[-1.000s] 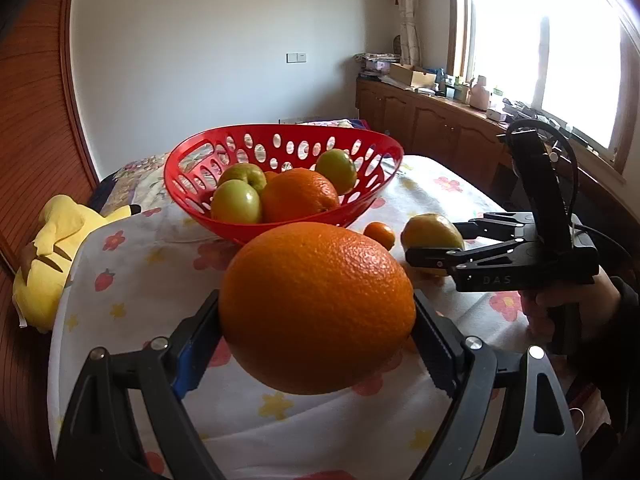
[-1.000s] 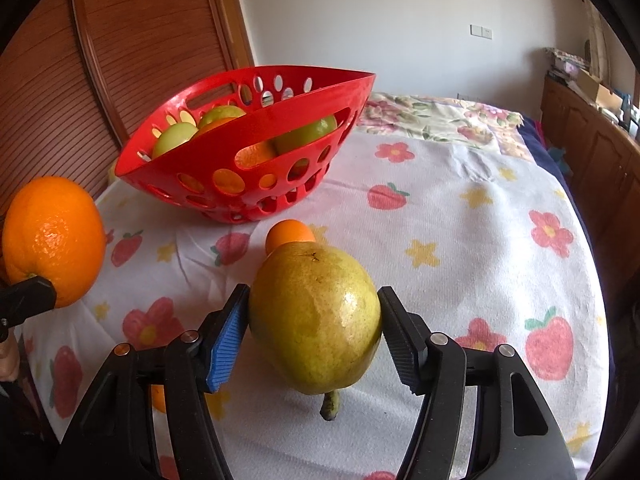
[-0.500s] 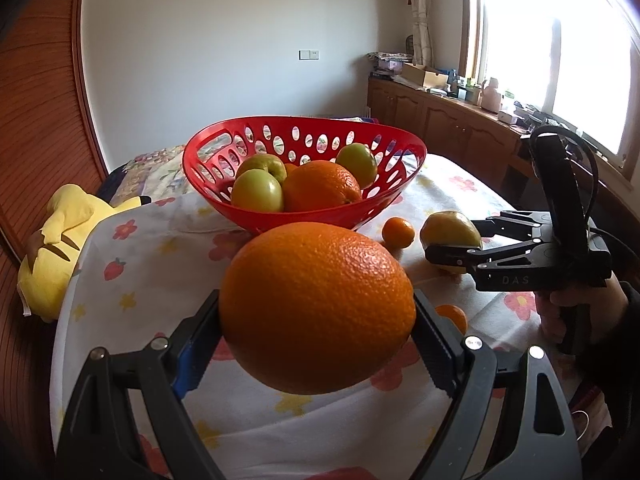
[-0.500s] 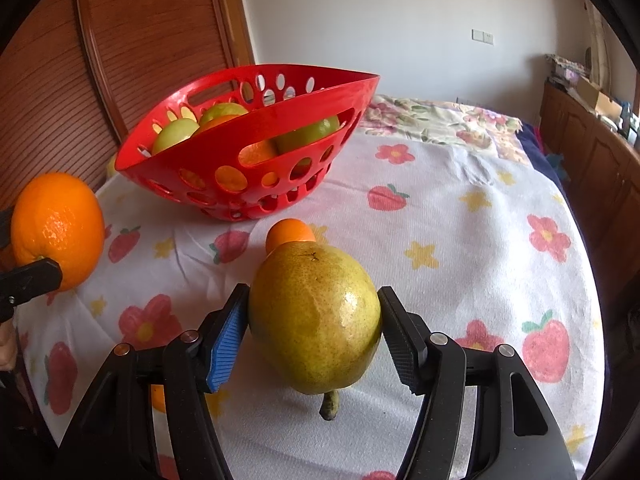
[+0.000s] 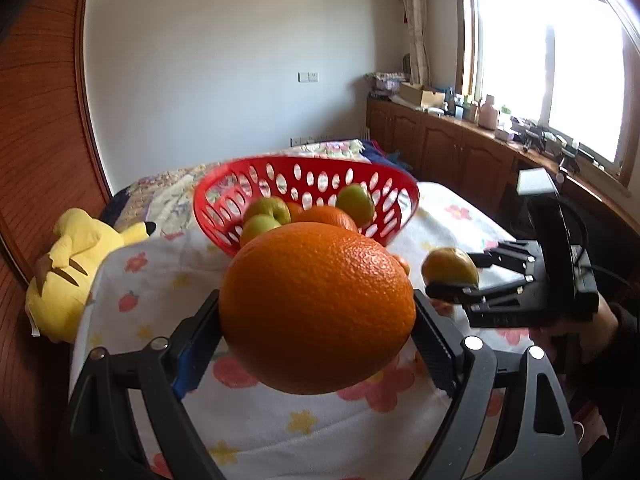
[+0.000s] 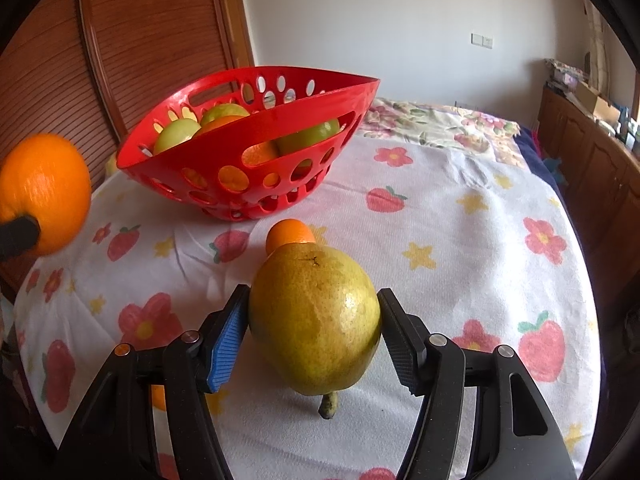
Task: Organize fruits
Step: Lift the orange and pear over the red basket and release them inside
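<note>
My left gripper [image 5: 316,320] is shut on a large orange [image 5: 318,306] and holds it above the table, in front of the red perforated basket [image 5: 308,178]. The basket holds green apples [image 5: 354,204] and an orange [image 5: 330,216]. My right gripper [image 6: 314,334] is shut on a yellow-green pear [image 6: 314,320], stem down, above the cloth. In the right wrist view the basket [image 6: 256,148] stands ahead to the left, and the large orange [image 6: 44,192] shows at the far left. A small tangerine [image 6: 290,232] lies just behind the pear.
The table has a white cloth with flowers and strawberries [image 6: 460,220]. Another small orange fruit [image 6: 158,396] lies under my right gripper's left finger. A yellow plush toy [image 5: 68,268] sits at the table's left edge. Wooden cabinets [image 5: 460,148] run under the window at right.
My left gripper has risen and tilted up with the orange, so the basket sits lower and further in its view. The right gripper holds the pear nearly still.
</note>
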Action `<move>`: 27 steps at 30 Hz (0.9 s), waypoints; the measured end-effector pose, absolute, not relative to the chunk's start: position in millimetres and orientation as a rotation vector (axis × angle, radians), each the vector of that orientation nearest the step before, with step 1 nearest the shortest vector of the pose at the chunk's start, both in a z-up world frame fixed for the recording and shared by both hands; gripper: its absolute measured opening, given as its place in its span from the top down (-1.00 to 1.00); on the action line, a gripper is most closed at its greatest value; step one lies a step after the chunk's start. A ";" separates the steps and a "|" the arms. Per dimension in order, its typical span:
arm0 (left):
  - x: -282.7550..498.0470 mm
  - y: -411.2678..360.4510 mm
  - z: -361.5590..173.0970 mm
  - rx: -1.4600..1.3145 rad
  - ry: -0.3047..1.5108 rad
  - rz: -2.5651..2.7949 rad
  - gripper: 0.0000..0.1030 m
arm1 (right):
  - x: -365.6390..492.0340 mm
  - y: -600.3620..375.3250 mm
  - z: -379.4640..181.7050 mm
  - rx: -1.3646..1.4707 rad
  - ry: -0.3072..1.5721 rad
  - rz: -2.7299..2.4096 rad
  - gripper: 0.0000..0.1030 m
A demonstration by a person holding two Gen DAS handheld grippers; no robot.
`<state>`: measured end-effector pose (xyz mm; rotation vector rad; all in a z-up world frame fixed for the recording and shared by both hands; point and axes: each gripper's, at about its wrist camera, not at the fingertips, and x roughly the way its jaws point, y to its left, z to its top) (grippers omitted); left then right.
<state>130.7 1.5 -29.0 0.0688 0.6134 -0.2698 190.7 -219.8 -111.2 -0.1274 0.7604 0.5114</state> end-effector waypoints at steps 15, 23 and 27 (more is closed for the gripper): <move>169.6 8.1 8.0 0.074 0.533 -0.269 -0.69 | 182.3 -226.9 -29.0 -0.163 0.579 0.538 -0.26; 205.9 11.0 2.9 0.090 0.559 -0.252 -0.69 | 223.8 -207.4 -0.7 -0.215 0.551 0.587 -0.26; 228.4 12.1 -0.5 0.093 0.577 -0.248 -0.69 | 251.4 -191.8 -2.4 -0.243 0.564 0.616 -0.26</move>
